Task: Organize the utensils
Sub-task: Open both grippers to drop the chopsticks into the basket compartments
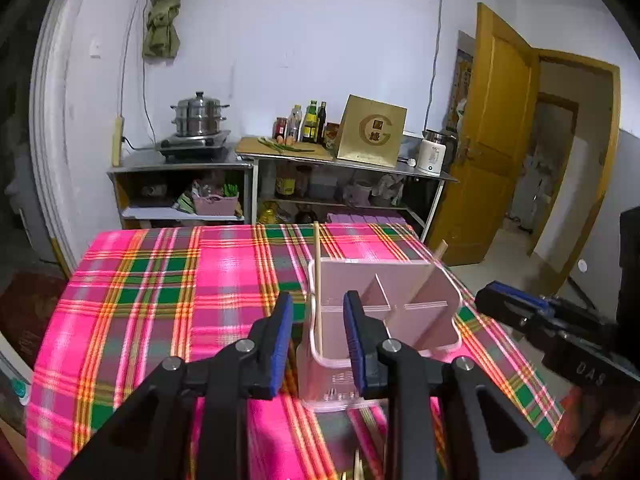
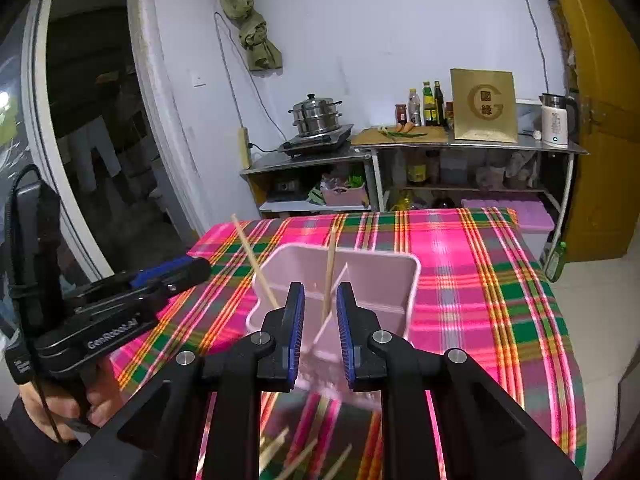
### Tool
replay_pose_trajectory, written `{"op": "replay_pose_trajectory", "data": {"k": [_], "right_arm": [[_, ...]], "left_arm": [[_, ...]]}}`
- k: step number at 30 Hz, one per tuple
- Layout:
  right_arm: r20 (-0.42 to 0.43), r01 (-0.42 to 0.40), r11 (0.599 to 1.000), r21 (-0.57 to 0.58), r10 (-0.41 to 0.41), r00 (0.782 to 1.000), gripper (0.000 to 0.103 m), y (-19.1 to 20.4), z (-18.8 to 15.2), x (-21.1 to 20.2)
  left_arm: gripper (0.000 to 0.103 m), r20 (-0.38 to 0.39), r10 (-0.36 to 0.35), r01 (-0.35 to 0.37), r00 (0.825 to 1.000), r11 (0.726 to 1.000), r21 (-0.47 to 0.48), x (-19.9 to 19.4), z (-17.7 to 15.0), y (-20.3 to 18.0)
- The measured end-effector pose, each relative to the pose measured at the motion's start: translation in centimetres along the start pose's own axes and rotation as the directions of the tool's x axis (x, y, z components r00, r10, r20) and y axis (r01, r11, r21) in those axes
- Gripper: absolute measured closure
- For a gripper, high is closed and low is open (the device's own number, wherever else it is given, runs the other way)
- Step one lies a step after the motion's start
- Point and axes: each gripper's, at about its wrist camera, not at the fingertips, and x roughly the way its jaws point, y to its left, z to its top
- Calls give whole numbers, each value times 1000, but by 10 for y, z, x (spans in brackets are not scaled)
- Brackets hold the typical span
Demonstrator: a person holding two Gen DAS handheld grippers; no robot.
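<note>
A pink divided utensil holder [image 1: 404, 280] stands on the plaid tablecloth; it also shows in the right wrist view [image 2: 376, 268]. Two wooden chopsticks stand in it: one upright in the near-left compartment [image 1: 318, 272], one leaning in the right compartment [image 1: 434, 260]. In the right wrist view they show as a leaning stick [image 2: 252, 260] and an upright one [image 2: 330, 276]. My left gripper [image 1: 318, 340] is open and empty just before the holder. My right gripper [image 2: 320, 328] is open and empty above the holder's near side. Several loose chopsticks [image 2: 288, 460] lie on the cloth below it.
The table with the pink plaid cloth [image 1: 160, 300] ends at its far edge before steel shelving [image 1: 180, 168] with a steamer pot [image 1: 200, 116], bottles [image 1: 312, 122] and a kettle [image 1: 431, 156]. A yellow door [image 1: 492, 140] stands open at the right.
</note>
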Motion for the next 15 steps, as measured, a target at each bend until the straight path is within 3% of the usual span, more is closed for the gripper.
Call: {"op": "replay_pose_trajectory", "data": {"k": [15], "right_arm": [[18,18,998,-57,-17,1000,85,25,-91,-83]], "left_arm": [[72,50,44,-44,998,999,-10,-93,-96,-18]]}}
